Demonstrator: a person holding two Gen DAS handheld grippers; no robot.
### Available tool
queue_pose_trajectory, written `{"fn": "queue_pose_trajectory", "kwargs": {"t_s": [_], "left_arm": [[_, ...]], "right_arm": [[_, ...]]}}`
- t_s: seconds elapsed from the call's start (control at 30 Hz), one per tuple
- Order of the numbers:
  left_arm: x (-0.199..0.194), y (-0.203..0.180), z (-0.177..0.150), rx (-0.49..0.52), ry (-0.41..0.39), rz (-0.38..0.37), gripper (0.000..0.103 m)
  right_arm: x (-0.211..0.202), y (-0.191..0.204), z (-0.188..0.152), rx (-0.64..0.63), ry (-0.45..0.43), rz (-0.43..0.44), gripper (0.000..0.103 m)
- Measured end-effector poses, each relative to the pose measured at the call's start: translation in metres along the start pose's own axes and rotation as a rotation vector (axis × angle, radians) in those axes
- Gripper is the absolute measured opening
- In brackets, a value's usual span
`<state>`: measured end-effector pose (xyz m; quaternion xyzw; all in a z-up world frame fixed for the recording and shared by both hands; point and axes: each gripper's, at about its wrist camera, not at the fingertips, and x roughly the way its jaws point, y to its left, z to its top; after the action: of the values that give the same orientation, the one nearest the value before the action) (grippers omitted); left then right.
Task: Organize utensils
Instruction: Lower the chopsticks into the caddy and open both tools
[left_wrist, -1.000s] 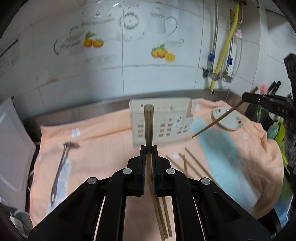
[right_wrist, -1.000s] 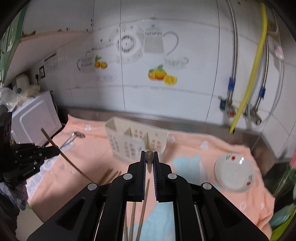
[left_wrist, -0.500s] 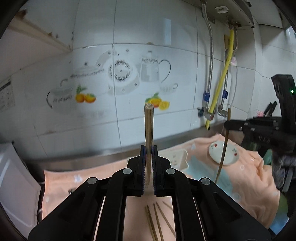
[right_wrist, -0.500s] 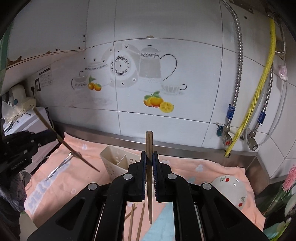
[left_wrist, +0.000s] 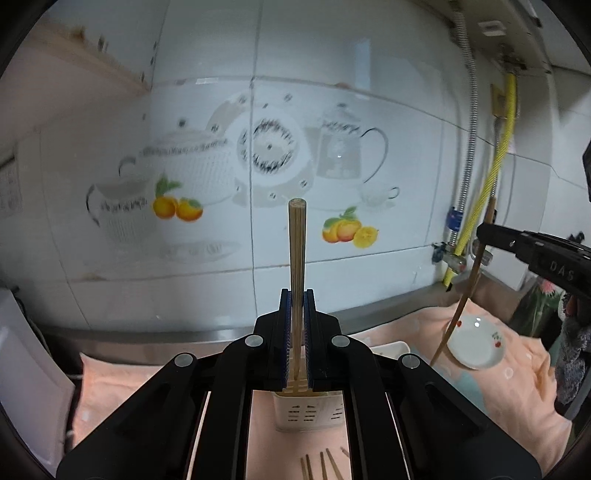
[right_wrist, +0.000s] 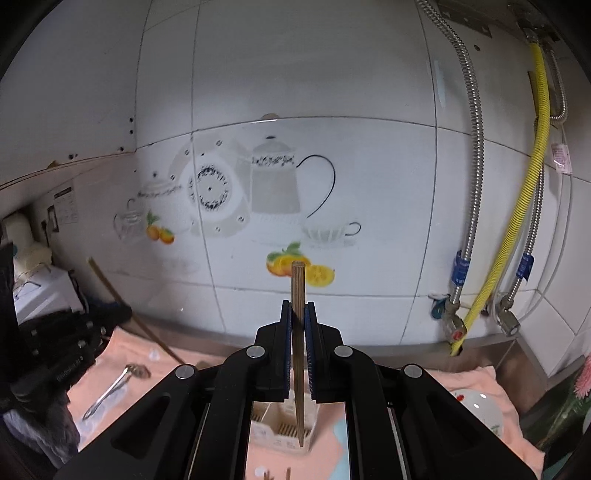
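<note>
My left gripper (left_wrist: 297, 295) is shut on a wooden chopstick (left_wrist: 297, 243) that stands upright, its end high against the tiled wall. Below the jaws sits the white slotted utensil holder (left_wrist: 308, 411) on a peach towel (left_wrist: 517, 354). My right gripper (right_wrist: 298, 306) is shut on a second chopstick (right_wrist: 297, 288), whose lower tip hangs just over the holder (right_wrist: 275, 434). In the left wrist view the right gripper (left_wrist: 482, 233) shows at the right with its chopstick (left_wrist: 467, 291) steep. The left gripper (right_wrist: 123, 314) appears at the left of the right wrist view.
Several loose chopsticks (left_wrist: 321, 465) lie on the towel in front of the holder. A metal ladle (right_wrist: 114, 387) rests at the left, a white dish (left_wrist: 476, 349) at the right. A white appliance (right_wrist: 40, 295) stands far left. Pipes and a yellow hose (right_wrist: 535, 184) run down the right wall.
Both grippers have risen with their chopsticks and now face more of the wall. The holder has dropped to the bottom of each view. Both chopsticks hang steeper than before.
</note>
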<state>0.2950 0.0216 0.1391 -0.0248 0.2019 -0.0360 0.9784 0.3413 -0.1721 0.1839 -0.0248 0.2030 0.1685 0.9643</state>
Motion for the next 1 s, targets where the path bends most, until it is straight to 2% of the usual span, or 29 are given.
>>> {"fn": "queue_pose_trajectory", "kwargs": {"t_s": [0.2,0.53,1.0], "left_arm": [[0.021,0.010,-0.017,-0.049,0.033,-0.013,0.005],[0.045,0.020,-0.039,-0.076,0.113,-0.019,0.005],[0.055,0.025,-0.048,-0.085,0.166,-0.019,0.006]], "right_arm": [[0.020,0.001,-0.006,0.020,-0.031,0.005,0.007],[0.062,0.003,-0.040,0.031,0.069,0.000,0.007],[0.071,0.002,-0.061,0.021,0.120,-0.016,0.007]]}}
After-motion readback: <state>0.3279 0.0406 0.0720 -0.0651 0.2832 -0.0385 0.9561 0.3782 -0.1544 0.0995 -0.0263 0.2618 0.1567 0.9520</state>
